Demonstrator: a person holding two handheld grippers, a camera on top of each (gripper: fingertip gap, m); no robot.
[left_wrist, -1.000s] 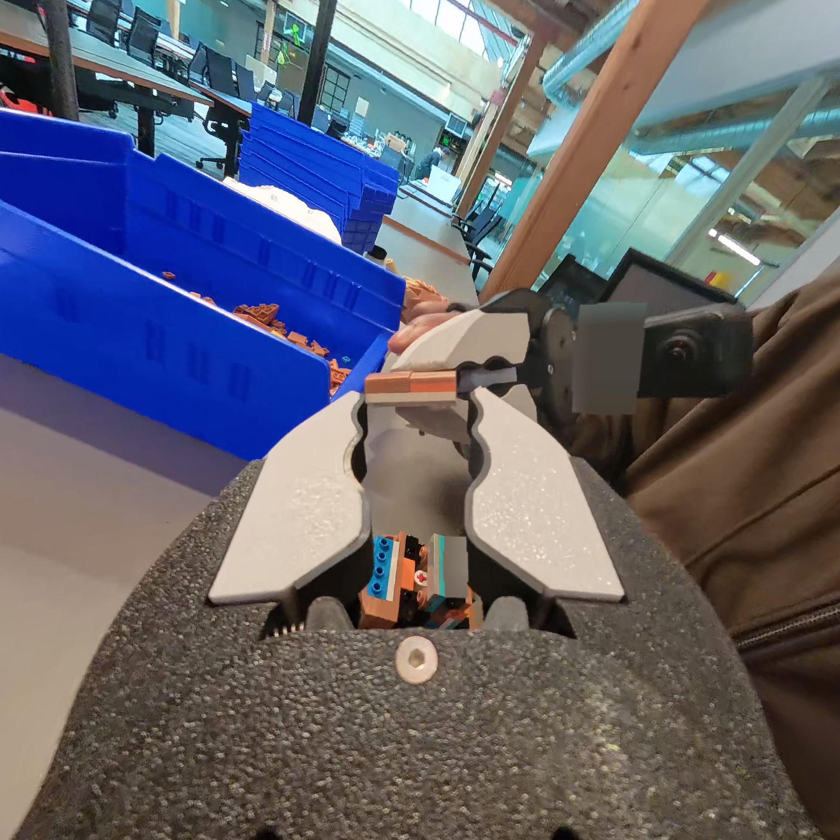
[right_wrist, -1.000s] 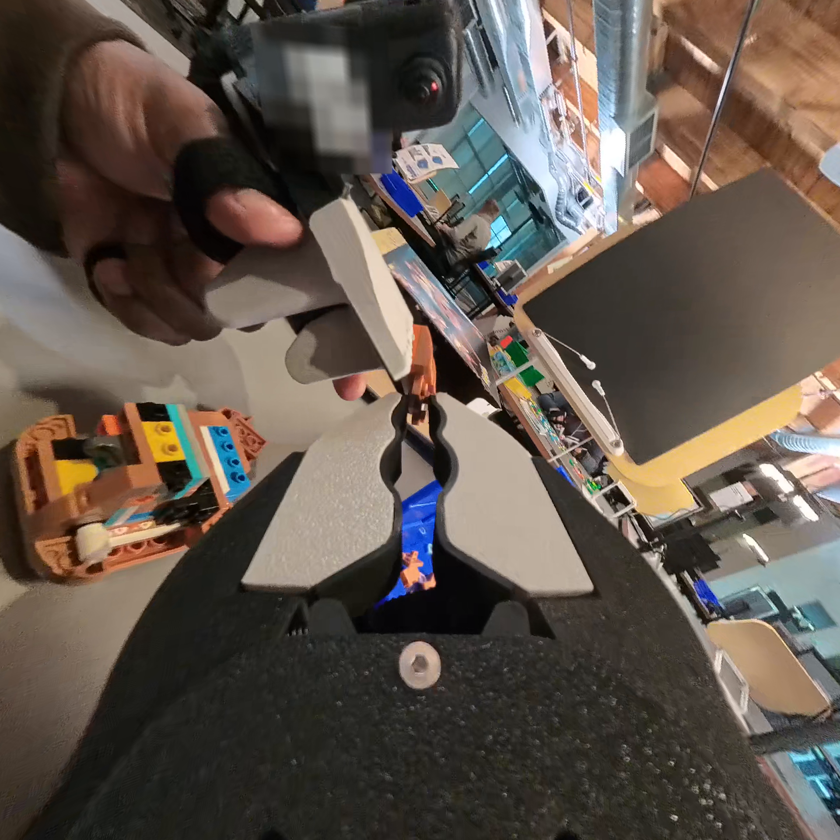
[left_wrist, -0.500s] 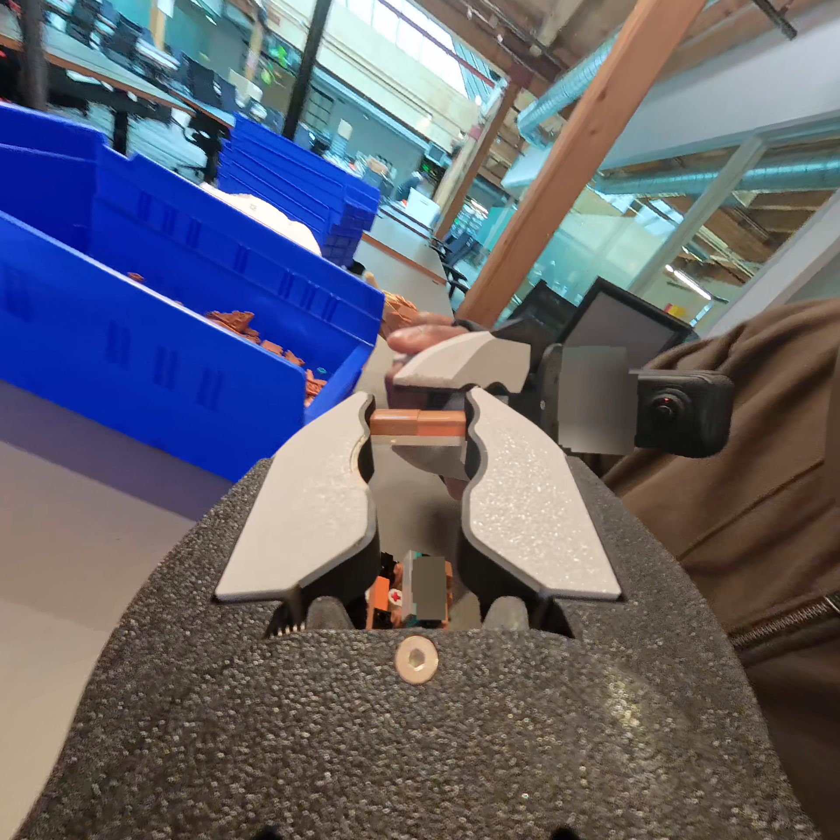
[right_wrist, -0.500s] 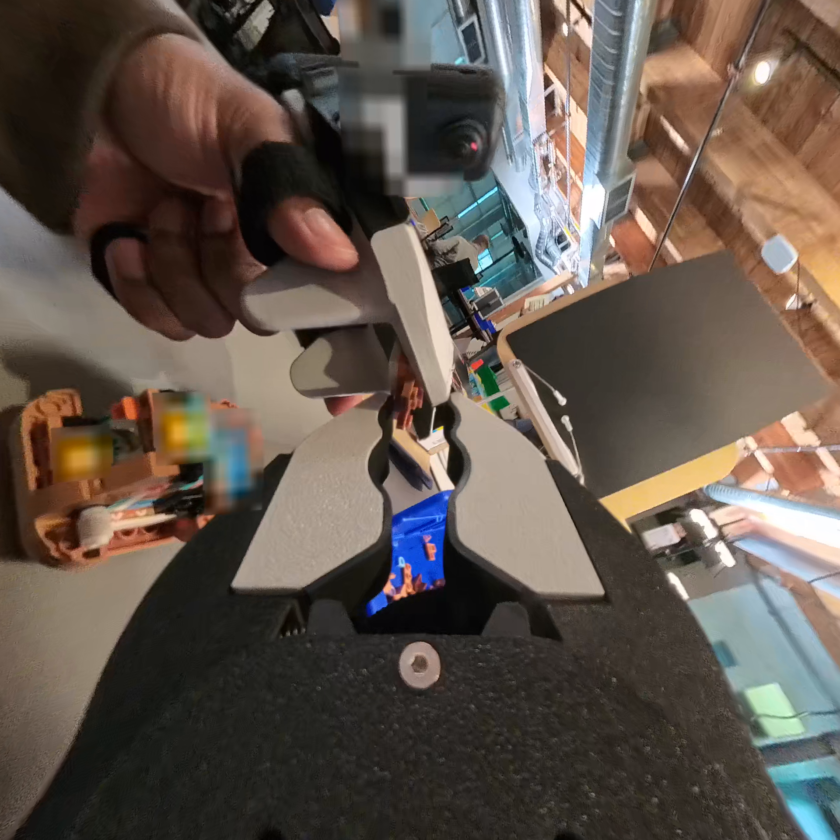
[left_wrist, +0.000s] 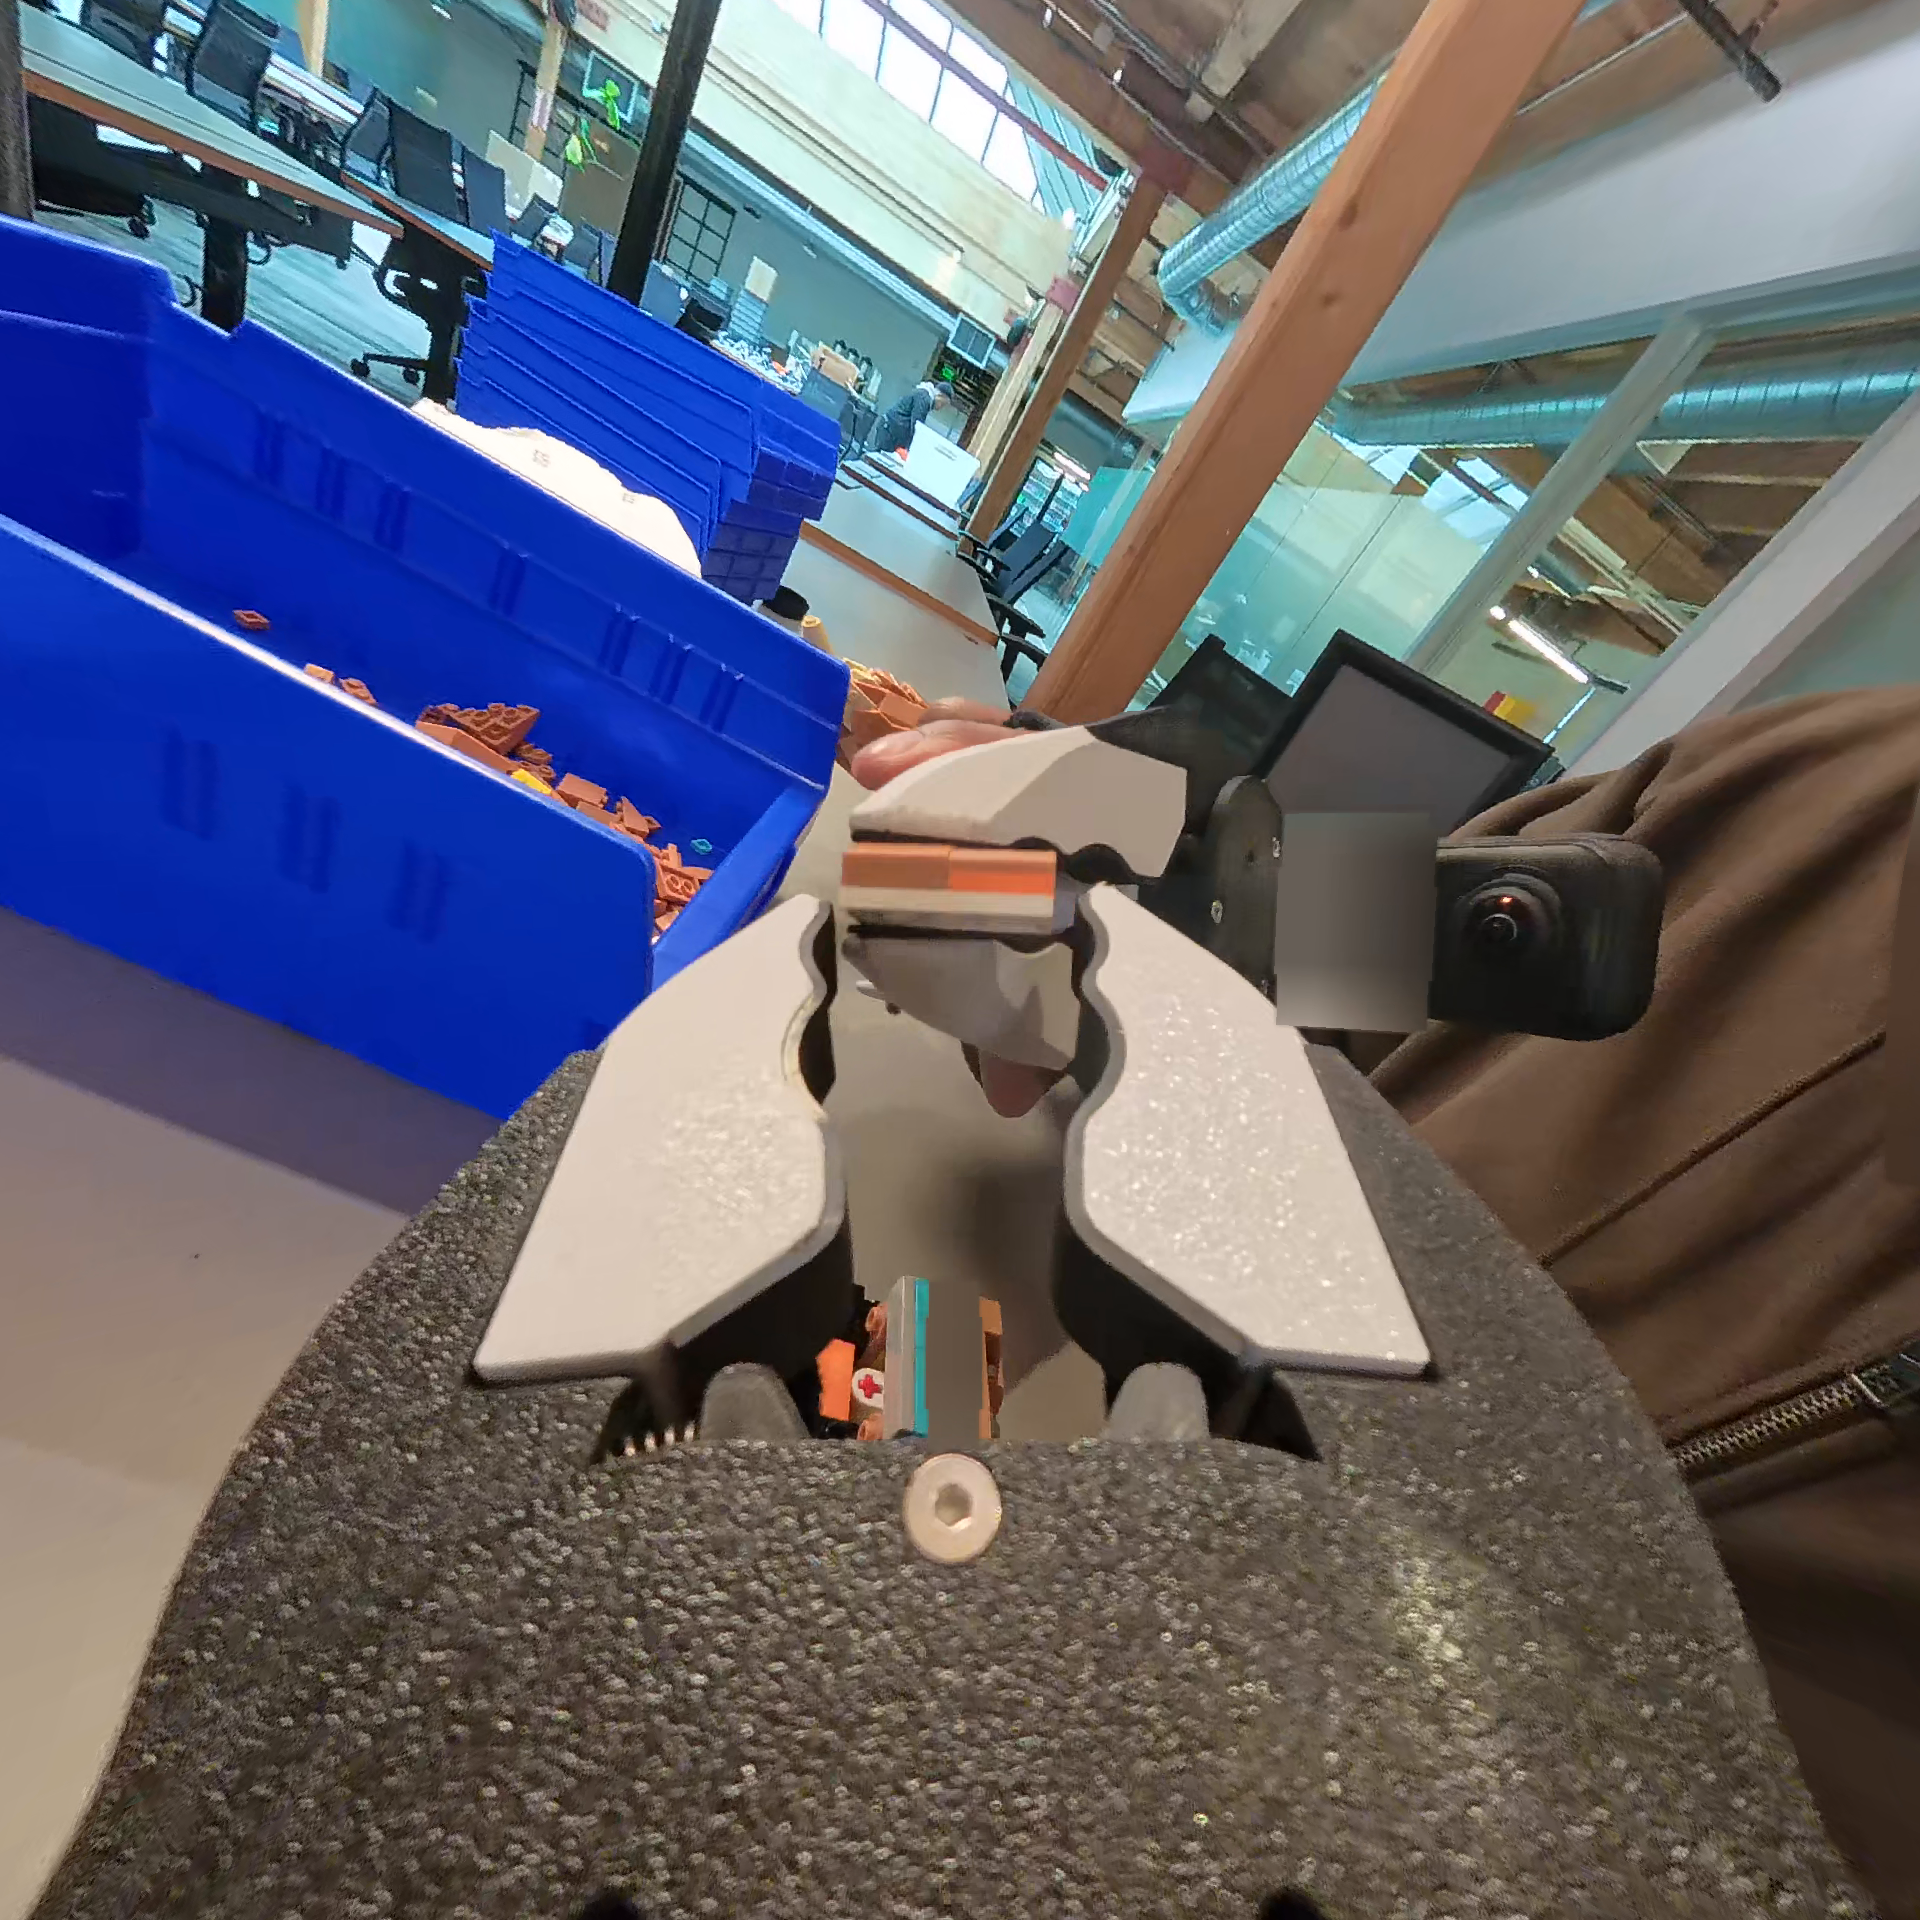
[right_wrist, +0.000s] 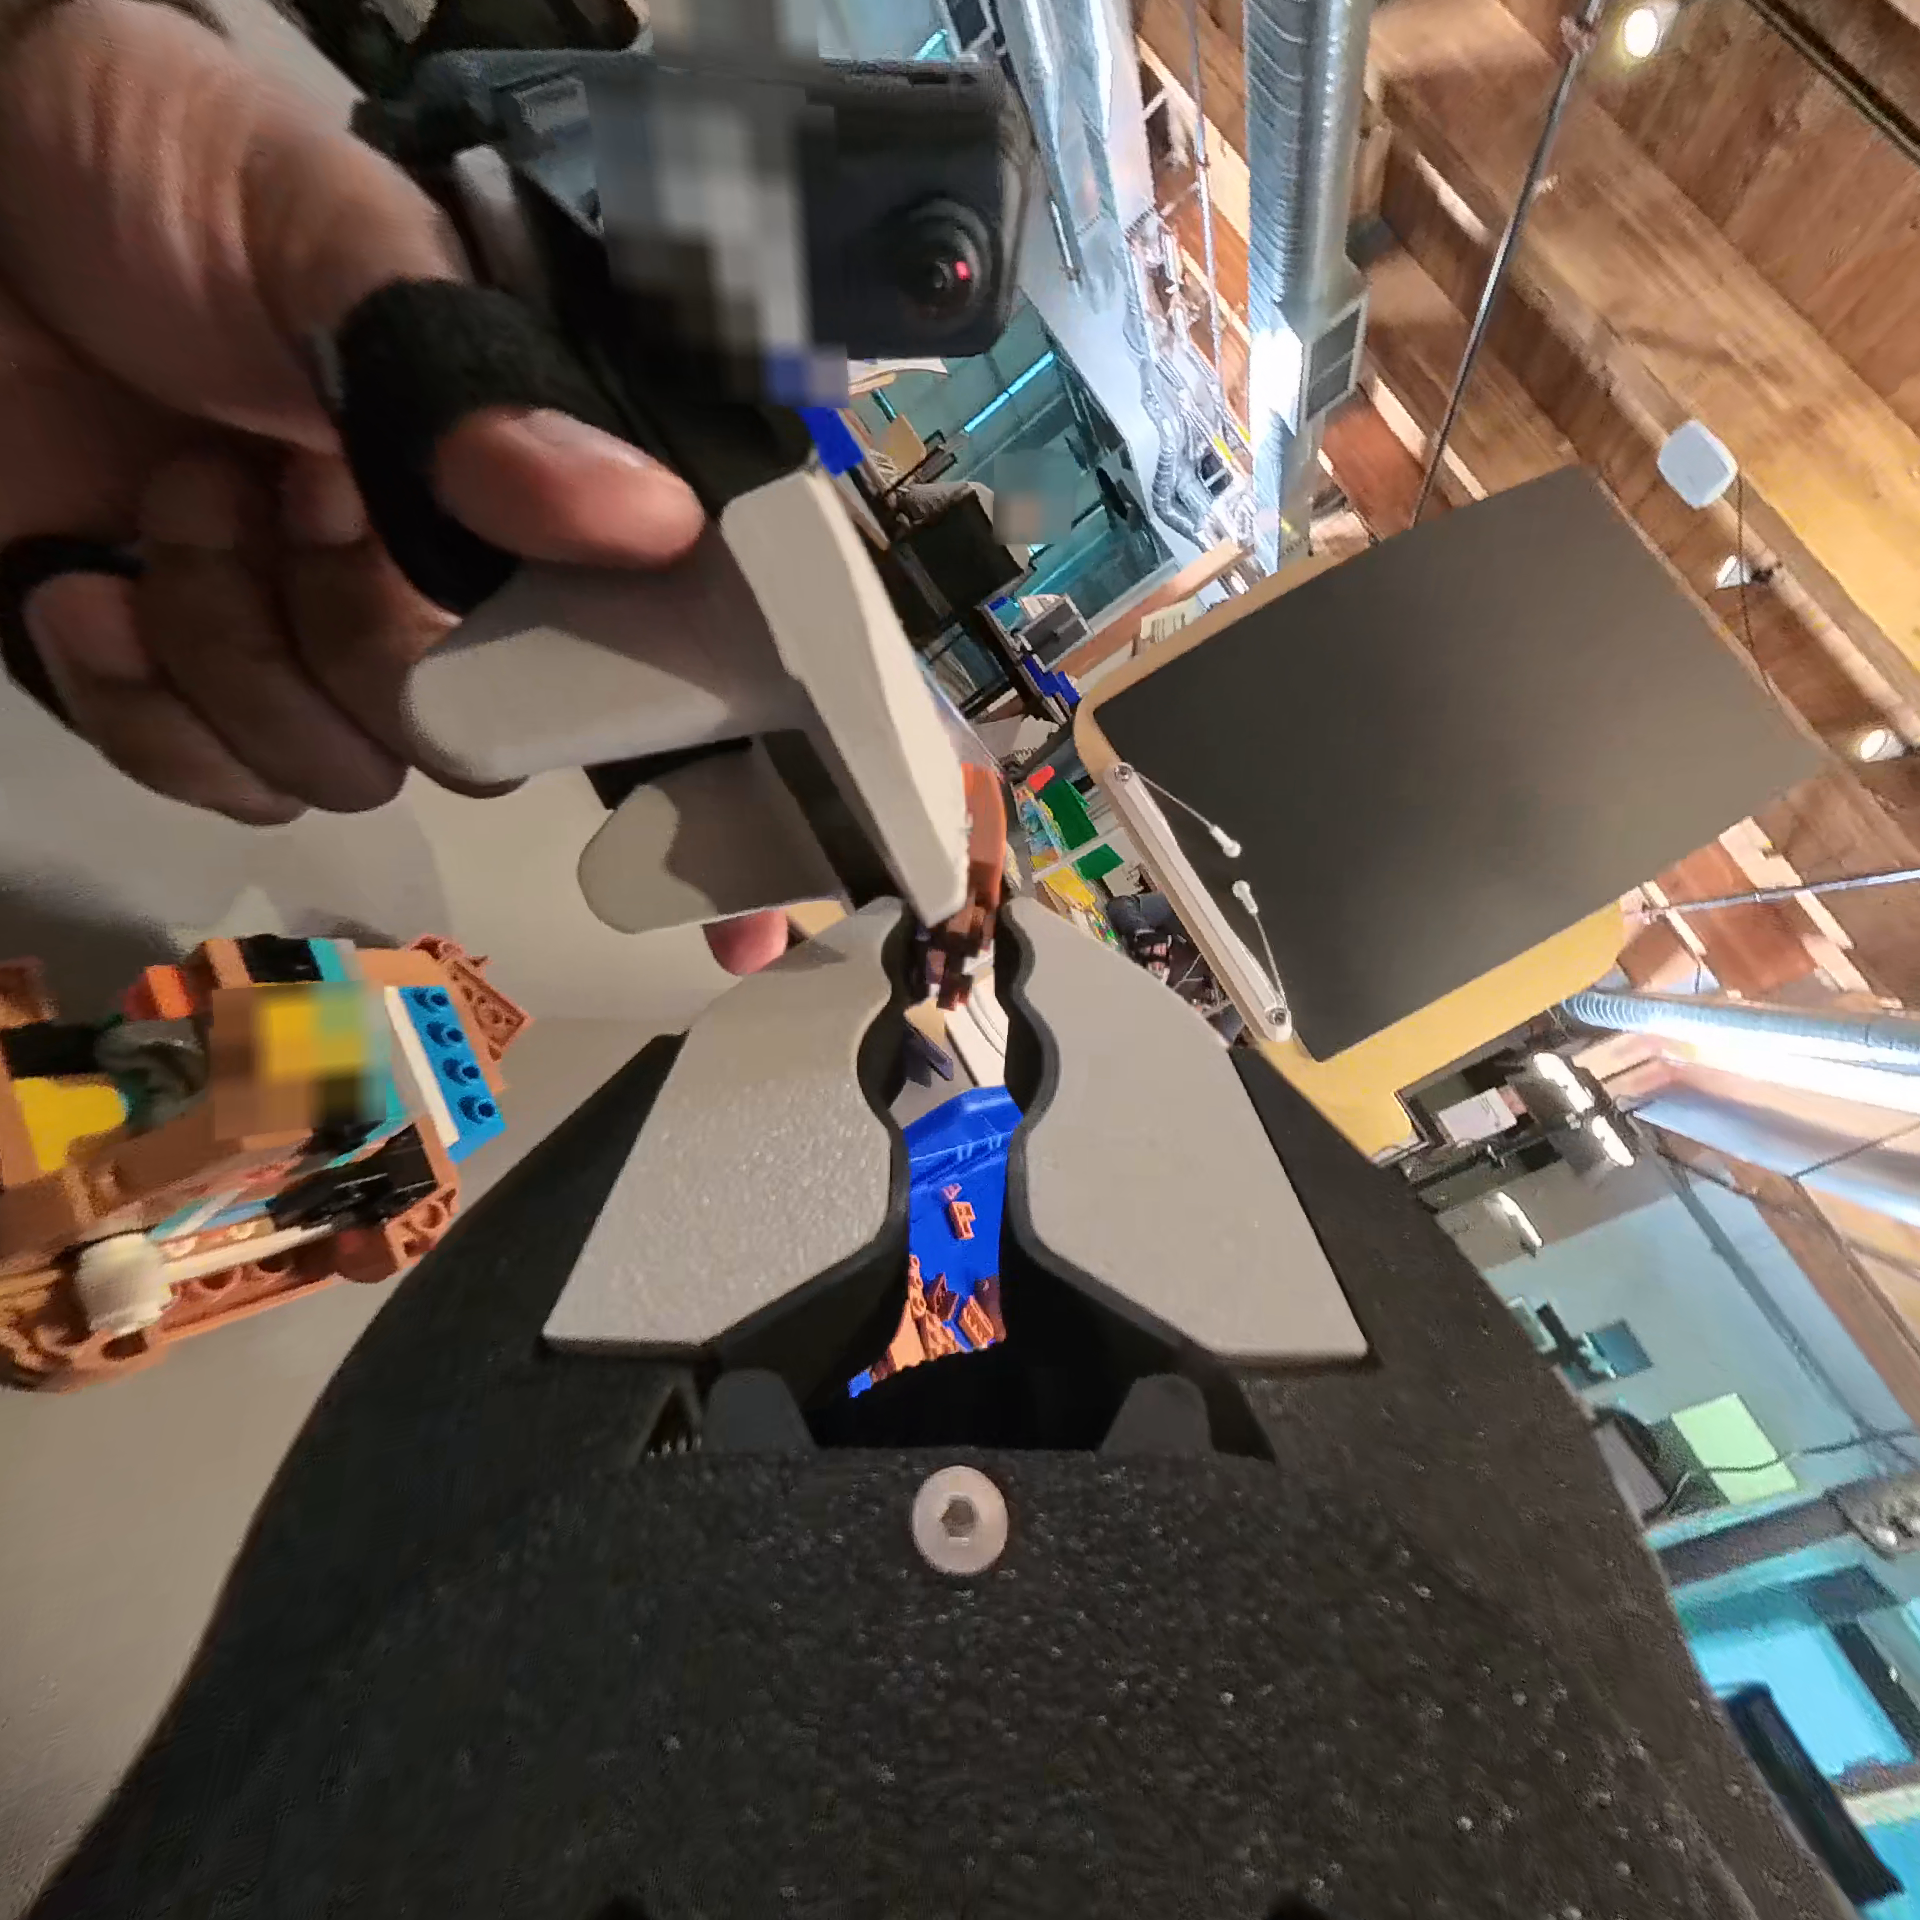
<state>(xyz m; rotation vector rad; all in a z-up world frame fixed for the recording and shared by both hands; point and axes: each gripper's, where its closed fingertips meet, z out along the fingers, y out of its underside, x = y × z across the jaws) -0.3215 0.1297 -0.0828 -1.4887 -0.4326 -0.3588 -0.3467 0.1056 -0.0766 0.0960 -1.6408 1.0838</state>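
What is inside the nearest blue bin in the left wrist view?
The nearest blue bin holds loose brown bricks, heaped toward its right end, with a yellow piece among them. Its front wall hides the floor nearest the camera, so anything lying there cannot be seen.

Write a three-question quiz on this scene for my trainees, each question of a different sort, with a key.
1. True or false: the right gripper has its jaws shut on an orange-and-white brick stack.
2. The loose brown bricks lie in: A) a blue bin; B) a cardboard box; C) a glass bowl.
3. In the right wrist view, what stands on the table to the left of the gripper?

Key: 1 true; 2 A; 3 a multicoloured brick model.
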